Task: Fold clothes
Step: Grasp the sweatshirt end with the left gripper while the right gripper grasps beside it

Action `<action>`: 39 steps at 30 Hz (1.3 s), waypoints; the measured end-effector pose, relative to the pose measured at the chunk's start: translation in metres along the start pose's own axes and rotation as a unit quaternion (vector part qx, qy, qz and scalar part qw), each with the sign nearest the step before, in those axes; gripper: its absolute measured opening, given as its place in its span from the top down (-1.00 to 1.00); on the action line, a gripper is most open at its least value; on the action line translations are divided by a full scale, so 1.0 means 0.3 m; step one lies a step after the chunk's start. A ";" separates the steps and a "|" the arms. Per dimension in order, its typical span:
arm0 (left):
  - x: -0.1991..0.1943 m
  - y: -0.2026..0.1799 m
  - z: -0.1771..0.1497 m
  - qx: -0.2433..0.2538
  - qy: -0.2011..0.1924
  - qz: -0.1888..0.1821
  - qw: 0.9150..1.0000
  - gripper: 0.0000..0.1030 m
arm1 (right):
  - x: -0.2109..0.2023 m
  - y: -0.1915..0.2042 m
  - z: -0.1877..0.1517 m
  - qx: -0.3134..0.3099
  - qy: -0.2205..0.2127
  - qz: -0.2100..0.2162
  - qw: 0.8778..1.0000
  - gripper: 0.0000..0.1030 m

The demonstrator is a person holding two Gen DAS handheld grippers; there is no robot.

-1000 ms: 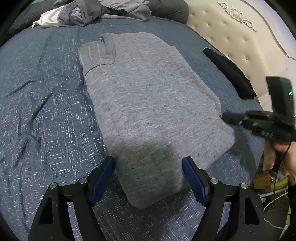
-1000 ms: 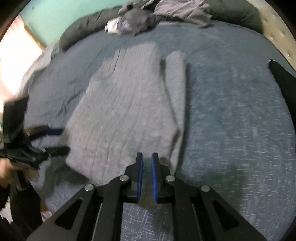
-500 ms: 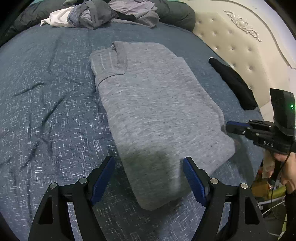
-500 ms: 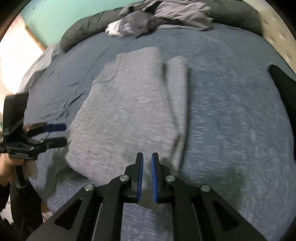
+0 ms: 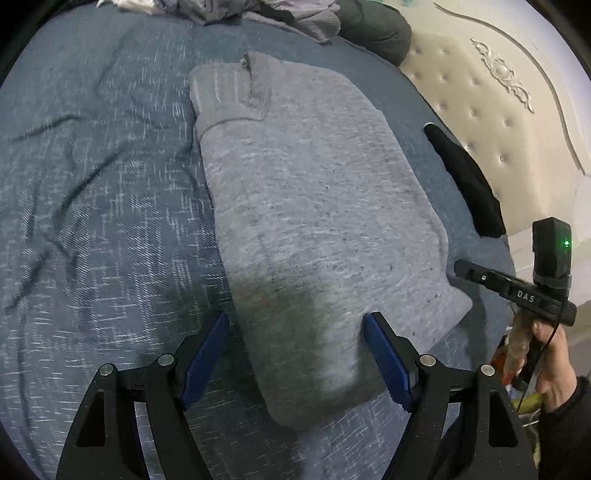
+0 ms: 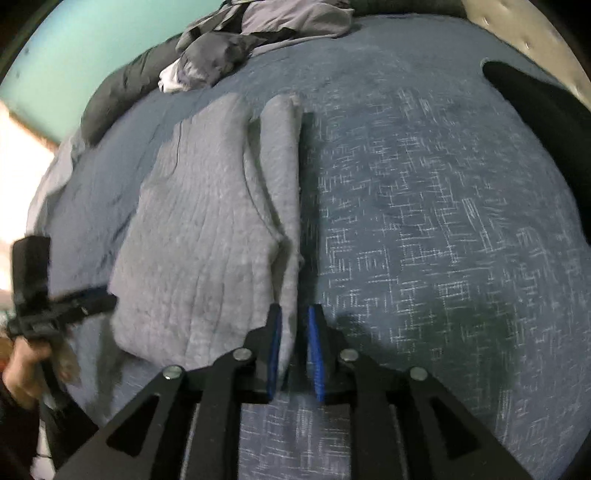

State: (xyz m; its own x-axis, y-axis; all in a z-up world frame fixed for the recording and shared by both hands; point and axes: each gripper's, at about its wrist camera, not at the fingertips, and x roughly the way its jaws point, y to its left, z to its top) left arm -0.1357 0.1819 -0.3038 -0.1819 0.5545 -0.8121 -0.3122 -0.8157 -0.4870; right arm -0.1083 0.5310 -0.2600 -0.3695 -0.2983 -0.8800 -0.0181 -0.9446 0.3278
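Two claws low over the bed: left claw (image 5: 295, 354) spread astride grey sweater (image 5: 317, 221), right claw (image 6: 295, 354) nearly together.

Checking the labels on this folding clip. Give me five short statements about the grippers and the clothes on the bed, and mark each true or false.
1. The left gripper has its jaws spread wide over the near end of the grey sweater. True.
2. The grey sweater hangs in the air between the two grippers. False: it lies flat on the blue bedspread.
3. The right gripper has its jaws nearly together at the sweater's edge. True.
4. A black garment lies on top of the grey sweater. False: it lies apart from it, near the headboard.
5. A pile of unfolded clothes sits at the far side of the bed. True.
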 end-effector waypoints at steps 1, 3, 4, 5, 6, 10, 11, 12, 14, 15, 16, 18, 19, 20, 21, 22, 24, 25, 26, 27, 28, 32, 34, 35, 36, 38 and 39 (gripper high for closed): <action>0.005 0.001 0.001 -0.004 0.002 -0.003 1.000 -0.55 | 0.003 0.003 0.004 0.003 0.005 0.005 1.000 0.19; 0.015 0.004 0.002 -0.011 0.005 -0.009 1.000 -0.57 | 0.024 0.035 0.007 0.004 0.018 0.009 1.000 -0.14; 0.020 0.005 0.002 -0.015 0.006 -0.012 1.000 -0.58 | 0.034 0.048 0.008 0.005 0.024 0.012 1.000 -0.18; 0.025 0.006 0.003 -0.019 0.008 -0.015 1.000 -0.59 | 0.043 0.047 0.009 0.007 0.029 0.014 0.999 -0.19; 0.030 0.007 0.003 -0.023 0.009 -0.018 1.000 -0.60 | 0.052 0.047 0.010 0.009 0.034 0.016 0.999 -0.26; 0.057 0.023 -0.009 -0.039 0.023 -0.027 0.999 -0.76 | 0.089 0.045 0.014 0.016 0.053 0.026 0.998 -0.44; 0.061 0.030 -0.014 -0.043 0.024 -0.029 0.998 -0.77 | 0.098 0.045 0.015 0.018 0.058 0.028 0.998 -0.45; 0.066 0.034 -0.015 -0.045 0.026 -0.031 0.998 -0.78 | 0.107 0.044 0.016 0.020 0.063 0.031 0.997 -0.47; 0.073 0.039 -0.016 -0.048 0.026 -0.036 0.998 -0.78 | 0.126 0.043 0.018 0.023 0.072 0.035 0.996 -0.48; 0.075 0.039 -0.015 -0.048 0.025 -0.038 0.998 -0.78 | 0.135 0.043 0.019 0.025 0.077 0.038 0.996 -0.49; 0.078 0.039 -0.014 -0.047 0.024 -0.040 0.998 -0.78 | 0.144 0.042 0.020 0.027 0.082 0.040 0.995 -0.49; 0.085 0.041 -0.012 -0.048 0.022 -0.045 0.998 -0.78 | 0.154 0.037 0.023 0.026 0.086 0.044 0.995 -0.50; 0.088 0.044 -0.011 -0.051 0.020 -0.048 0.997 -0.78 | 0.156 0.032 0.025 0.025 0.087 0.046 0.995 -0.50; 0.092 0.047 -0.009 -0.054 0.018 -0.052 0.997 -0.78 | 0.158 0.028 0.027 0.023 0.087 0.048 0.995 -0.50; 0.092 0.048 -0.009 -0.055 0.016 -0.054 0.997 -0.78 | 0.159 0.024 0.028 0.021 0.087 0.049 0.995 -0.50; 0.092 0.046 -0.008 -0.054 0.015 -0.056 0.997 -0.77 | 0.157 0.022 0.028 0.015 0.087 0.051 0.995 -0.50; 0.091 0.042 -0.007 -0.053 0.014 -0.061 0.997 -0.69 | 0.154 0.013 0.025 0.011 0.083 0.054 0.995 -0.49; 0.089 0.041 -0.007 -0.055 0.013 -0.066 0.996 -0.60 | 0.153 0.007 0.024 0.011 0.081 0.056 0.995 -0.49; 0.085 0.038 -0.008 -0.057 0.012 -0.068 0.996 -0.60 | 0.153 0.002 0.022 0.011 0.079 0.060 0.995 -0.49; 0.080 0.033 -0.009 -0.056 0.010 -0.067 0.996 -0.56 | 0.150 -0.003 0.019 0.010 0.076 0.063 0.995 -0.48; 0.076 0.028 -0.011 -0.051 0.008 -0.064 0.997 -0.52 | 0.145 -0.010 0.015 0.010 0.076 0.065 0.995 -0.45; 0.077 0.013 -0.015 -0.050 0.003 -0.059 0.997 -0.49 | 0.121 -0.039 0.005 0.006 0.080 0.069 0.994 -0.40; 0.081 0.009 -0.010 -0.054 0.004 -0.061 0.997 -0.49 | 0.116 -0.047 0.011 0.012 0.077 0.077 0.994 -0.40; 0.083 0.007 -0.007 -0.056 0.005 -0.062 0.996 -0.49 | 0.114 -0.051 0.013 0.016 0.074 0.082 0.994 -0.40; 0.084 0.013 -0.004 -0.059 0.006 -0.064 0.996 -0.50 | 0.114 -0.055 0.014 0.022 0.070 0.086 0.994 -0.40; 0.083 0.032 -0.001 -0.063 0.006 -0.067 0.996 -0.51 | 0.117 -0.056 0.011 0.028 0.067 0.090 0.993 -0.40; 0.083 0.033 -0.002 -0.062 0.005 -0.066 0.996 -0.51 | 0.119 -0.045 0.006 0.020 0.067 0.082 0.994 -0.40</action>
State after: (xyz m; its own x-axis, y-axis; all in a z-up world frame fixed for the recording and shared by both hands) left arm -0.1427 0.1875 -0.3289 -0.1377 0.6565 -0.7417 -0.2144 -0.7508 -0.6248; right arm -0.1229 0.5333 -0.2952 -0.2432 -0.4658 -0.8508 -0.0057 -0.8765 0.4814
